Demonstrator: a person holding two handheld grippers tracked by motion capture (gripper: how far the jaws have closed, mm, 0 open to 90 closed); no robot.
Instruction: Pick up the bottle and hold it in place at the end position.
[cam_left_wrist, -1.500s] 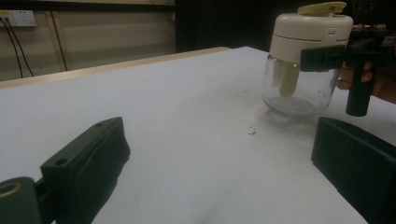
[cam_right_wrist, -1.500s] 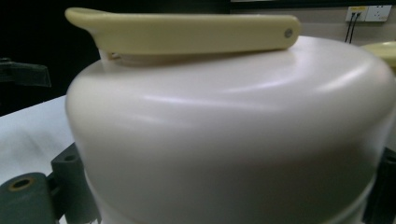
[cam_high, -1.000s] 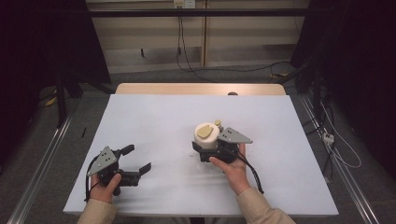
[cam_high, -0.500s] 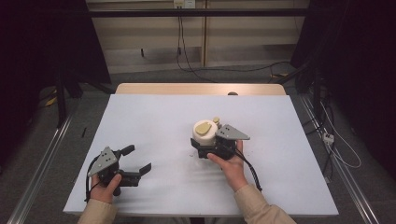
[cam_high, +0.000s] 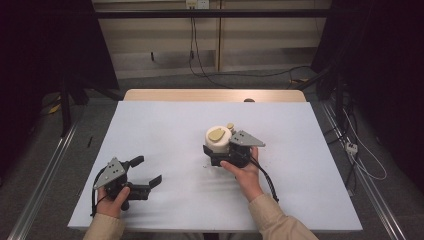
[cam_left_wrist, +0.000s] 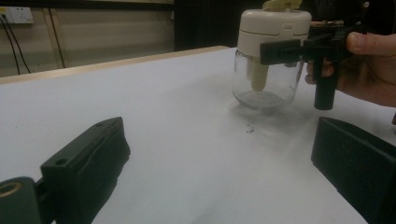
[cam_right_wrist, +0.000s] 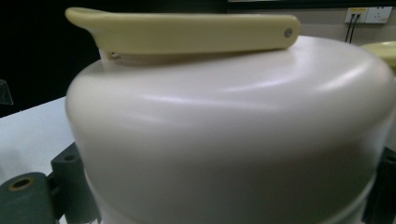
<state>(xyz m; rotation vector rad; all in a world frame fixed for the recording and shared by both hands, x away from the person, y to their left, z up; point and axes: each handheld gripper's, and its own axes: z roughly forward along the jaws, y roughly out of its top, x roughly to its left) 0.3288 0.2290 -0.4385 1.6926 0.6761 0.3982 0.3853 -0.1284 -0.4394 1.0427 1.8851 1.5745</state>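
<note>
Right tool (cam_high: 220, 152) clamps the cream-lidded glass jar (cam_high: 218, 142) between its jaws on the table (cam_high: 165, 125), left tool (cam_high: 145, 172) gaping wide, well off to its side

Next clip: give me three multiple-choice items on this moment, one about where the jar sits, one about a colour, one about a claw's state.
1. Where is the jar?
A. On the floor
B. Near the table middle, at the right claw
C. Beside the left claw

2. What colour is the jar's cap?
A. Cream
B. Red
C. Blue

3. How is the left claw?
A. Shut on the jar
B. Shut on a cloth
C. Open, holding nothing

Answers: 1 B, the high view shows it mid-table against the right claw. 2 A, the cap looks cream above clear glass. 3 C, its jaws stand apart over bare table.
</note>
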